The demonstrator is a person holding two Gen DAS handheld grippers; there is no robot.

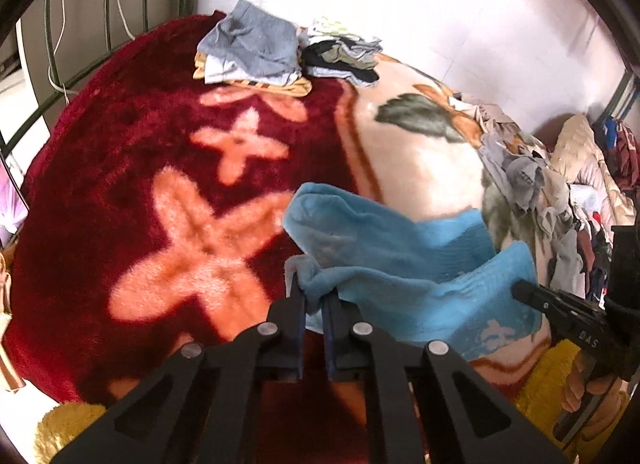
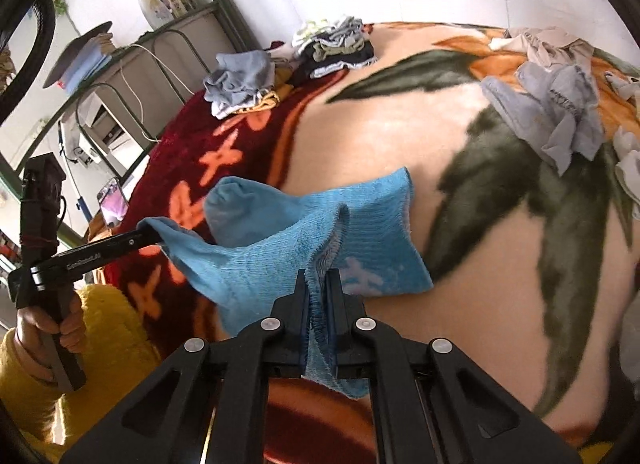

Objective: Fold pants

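Observation:
A pair of blue socks hangs stretched between my two grippers above the blanket. My left gripper is shut on the toe end of one sock. My right gripper is shut on the cuff end of the blue socks. The right gripper shows in the left wrist view at the right edge. The left gripper shows in the right wrist view at the left. No pants are clearly singled out.
The bed carries a red and cream flowered blanket. Two piles of folded clothes sit at the far end. A heap of loose clothes lies at the right. A metal bed frame and a shelf with bottles stand at the left.

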